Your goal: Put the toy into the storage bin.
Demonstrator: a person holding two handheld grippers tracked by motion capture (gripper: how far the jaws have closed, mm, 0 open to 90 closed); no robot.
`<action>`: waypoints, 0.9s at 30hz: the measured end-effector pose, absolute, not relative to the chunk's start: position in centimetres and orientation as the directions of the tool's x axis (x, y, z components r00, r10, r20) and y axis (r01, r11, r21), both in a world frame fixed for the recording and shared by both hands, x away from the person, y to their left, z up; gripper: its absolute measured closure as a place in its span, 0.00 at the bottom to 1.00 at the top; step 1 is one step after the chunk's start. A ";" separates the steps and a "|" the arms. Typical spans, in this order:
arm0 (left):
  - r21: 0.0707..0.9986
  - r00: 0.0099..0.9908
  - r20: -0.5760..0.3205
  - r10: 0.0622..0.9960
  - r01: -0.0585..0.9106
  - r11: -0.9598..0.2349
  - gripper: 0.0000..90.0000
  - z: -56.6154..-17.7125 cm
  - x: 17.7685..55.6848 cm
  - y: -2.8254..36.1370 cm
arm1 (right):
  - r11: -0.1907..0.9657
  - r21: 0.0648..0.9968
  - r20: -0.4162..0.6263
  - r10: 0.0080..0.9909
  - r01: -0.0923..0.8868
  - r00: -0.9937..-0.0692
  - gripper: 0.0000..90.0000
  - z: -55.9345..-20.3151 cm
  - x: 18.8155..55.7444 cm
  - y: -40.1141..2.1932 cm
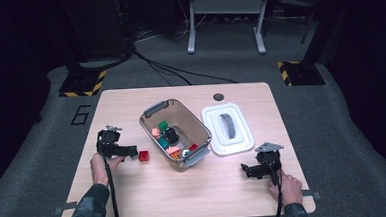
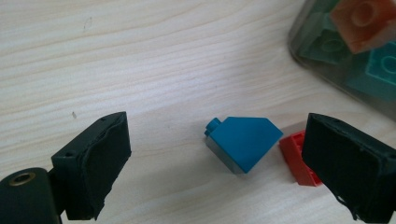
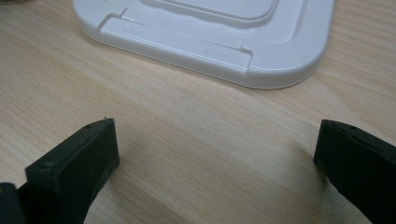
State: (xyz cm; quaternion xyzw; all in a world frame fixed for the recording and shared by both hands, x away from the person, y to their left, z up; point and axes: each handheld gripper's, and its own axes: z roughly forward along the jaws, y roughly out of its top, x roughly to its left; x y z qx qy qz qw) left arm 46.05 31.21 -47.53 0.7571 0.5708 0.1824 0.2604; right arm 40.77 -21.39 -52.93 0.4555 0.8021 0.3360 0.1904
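Both fingers pairs open; blue brick (image 2: 243,142) betw. left ones; floor marked "6" (image 1: 81,115).

Light wooden table (image 1: 135,196) carrying a clear plastic bin (image 1: 200,133) of toy bricks near its centre, white lid (image 1: 228,129) lying beside it toward the right edge, red brick (image 1: 144,156) and blue sloped brick (image 2: 243,142) sitting toward the left edge.

Bright tabletop, dark surroundings, soft focus

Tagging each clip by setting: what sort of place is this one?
Probably a lab recording station: a lone wooden table on grey carpet, hazard-striped stand bases, loose floor cables and dark surroundings.
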 end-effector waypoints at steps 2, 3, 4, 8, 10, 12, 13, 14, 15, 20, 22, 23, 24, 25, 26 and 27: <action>0.602 0.271 -0.026 0.962 0.773 -0.202 0.09 -47.8 46.3 31.3 | 0.360 0.712 0.000 0.858 0.602 -0.513 0.00 -52.9 40.8 -21.4; 0.598 0.259 -0.026 0.966 0.778 -0.193 0.09 -47.8 46.3 31.3 | 0.360 0.713 0.000 0.858 0.602 -0.513 0.00 -52.9 40.8 -21.4; 0.595 0.256 -0.024 0.966 0.780 -0.192 0.09 -47.9 46.4 31.3 | 0.360 0.713 0.000 0.858 0.602 -0.513 0.00 -52.9 40.8 -21.4; 0.593 0.258 -0.037 0.965 0.783 -0.187 0.10 -48.1 46.5 31.1 | 0.361 0.712 0.001 0.858 0.602 -0.514 0.00 -52.9 40.8 -21.4; 0.595 0.261 -0.036 0.965 0.781 -0.190 0.10 -48.2 46.6 30.9 | 0.360 0.712 0.003 0.857 0.602 -0.515 0.00 -52.9 40.8 -21.4; 0.597 0.275 -0.029 0.961 0.776 -0.204 0.12 -48.3 46.7 30.6 | 0.361 0.712 0.001 0.858 0.602 -0.514 0.00 -52.9 40.8 -21.4; 0.592 0.283 -0.029 0.959 0.777 -0.212 0.14 -48.3 46.8 30.5 | 0.360 0.713 0.000 0.858 0.602 -0.513 0.00 -52.9 40.8 -21.4; 0.593 0.291 -0.031 0.956 0.775 -0.216 0.15 -48.4 46.9 30.3 | 0.361 0.712 0.000 0.858 0.602 -0.514 0.00 -52.9 40.8 -21.4; 0.590 0.294 -0.035 0.955 0.778 -0.217 0.17 -48.4 46.9 30.2 | 0.360 0.713 0.000 0.858 0.602 -0.513 0.00 -52.9 40.8 -21.4; 0.588 0.321 -0.042 0.946 0.773 -0.237 0.35 -48.7 46.8 30.1 | 0.360 0.713 0.000 0.858 0.602 -0.513 0.00 -52.9 40.8 -21.4; 0.587 0.327 -0.040 0.944 0.772 -0.243 0.40 -48.8 46.7 30.2 | 0.360 0.713 0.000 0.858 0.602 -0.513 0.00 -52.9 40.8 -21.4; 0.587 0.328 -0.048 0.943 0.774 -0.240 0.42 -48.8 46.7 30.2 | 0.360 0.713 0.000 0.858 0.602 -0.513 0.00 -52.9 40.8 -21.4; 0.586 0.336 -0.044 0.941 0.771 -0.248 0.43 -48.9 46.7 30.2 | 0.360 0.713 0.000 0.858 0.602 -0.513 0.00 -52.9 40.8 -21.4; 0.587 0.336 -0.046 0.941 0.771 -0.247 0.44 -48.9 46.7 30.2 | 0.360 0.713 0.000 0.858 0.602 -0.513 0.00 -52.9 40.8 -21.4; 0.585 0.336 -0.047 0.941 0.773 -0.247 0.45 -49.0 46.6 30.2 | 0.360 0.713 0.000 0.858 0.602 -0.513 0.00 -52.9 40.8 -21.4; 0.582 0.342 -0.043 0.939 0.773 -0.255 0.47 -49.0 46.6 30.2 | 0.360 0.713 0.000 0.858 0.602 -0.513 0.00 -52.9 40.8 -21.4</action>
